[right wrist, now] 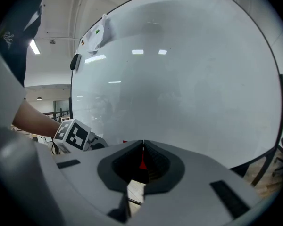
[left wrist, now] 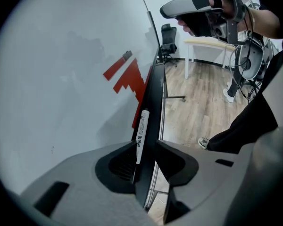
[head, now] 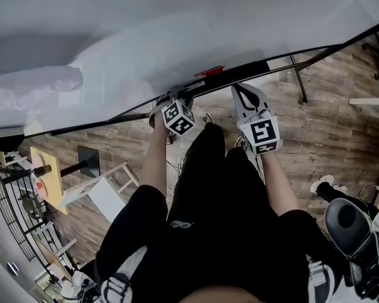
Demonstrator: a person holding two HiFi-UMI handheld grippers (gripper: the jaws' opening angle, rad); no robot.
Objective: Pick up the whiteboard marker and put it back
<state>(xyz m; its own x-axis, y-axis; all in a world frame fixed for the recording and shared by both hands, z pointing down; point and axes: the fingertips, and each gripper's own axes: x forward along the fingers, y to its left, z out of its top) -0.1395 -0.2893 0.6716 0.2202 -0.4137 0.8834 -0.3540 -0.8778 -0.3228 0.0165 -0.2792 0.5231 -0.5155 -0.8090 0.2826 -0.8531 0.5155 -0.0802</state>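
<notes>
The whiteboard marker (left wrist: 141, 134), white with black print, lies along the black tray (left wrist: 153, 91) at the foot of the whiteboard (left wrist: 61, 79). My left gripper (left wrist: 145, 145) points steeply down at it and is open. The marker's near end sits between the jaws, and the pads stand off it. In the head view the left gripper (head: 175, 100) is at the tray, left of a red piece (head: 208, 72). My right gripper (head: 243, 91) hovers beside it, facing the whiteboard (right wrist: 179, 69). Its jaws (right wrist: 142, 144) meet at the tips, with nothing held.
A red shape (left wrist: 127, 74) shows on the board just above the tray. Wooden floor lies below, with the board's stand legs (head: 298, 77). An office chair (left wrist: 168, 36) and a white table (left wrist: 210, 44) stand beyond. A yellow table (head: 47, 175) is at the left.
</notes>
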